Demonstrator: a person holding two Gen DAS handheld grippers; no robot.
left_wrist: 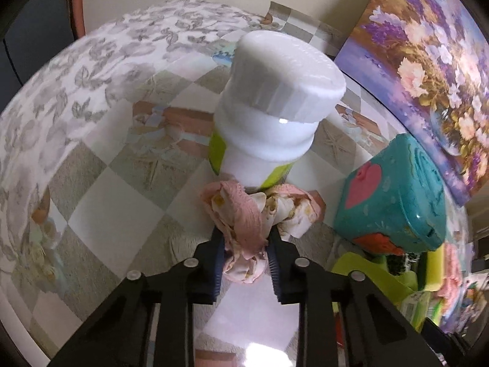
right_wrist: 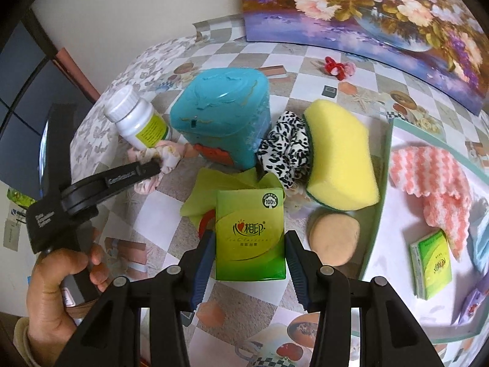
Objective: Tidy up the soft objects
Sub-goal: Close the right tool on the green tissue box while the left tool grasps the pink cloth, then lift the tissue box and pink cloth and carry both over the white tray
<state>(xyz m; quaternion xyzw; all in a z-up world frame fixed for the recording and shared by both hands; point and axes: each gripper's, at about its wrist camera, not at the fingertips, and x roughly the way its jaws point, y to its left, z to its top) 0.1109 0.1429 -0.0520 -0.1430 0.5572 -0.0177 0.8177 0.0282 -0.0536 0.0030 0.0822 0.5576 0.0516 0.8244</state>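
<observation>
My left gripper (left_wrist: 244,244) is shut on a pink and cream scrunchie (left_wrist: 244,214) that lies partly under a tilted white pill bottle (left_wrist: 275,107). The scrunchie (right_wrist: 162,159) and the bottle (right_wrist: 134,119) also show in the right wrist view, with the left gripper (right_wrist: 152,165) on the scrunchie. My right gripper (right_wrist: 249,238) has its jaws on both sides of a green tissue pack (right_wrist: 250,238), seemingly touching it. A black-and-white scrunchie (right_wrist: 285,150), a yellow sponge (right_wrist: 339,153) and a beige puff (right_wrist: 333,238) lie beyond.
A teal lidded box (right_wrist: 223,116) (left_wrist: 394,202) stands mid-table. A white tray (right_wrist: 379,229) at right holds a pink cloth (right_wrist: 434,183), a second green tissue pack (right_wrist: 431,266) and a blue item. A flower painting (right_wrist: 366,6) leans behind. A red-pink hair tie (right_wrist: 337,67) lies far back.
</observation>
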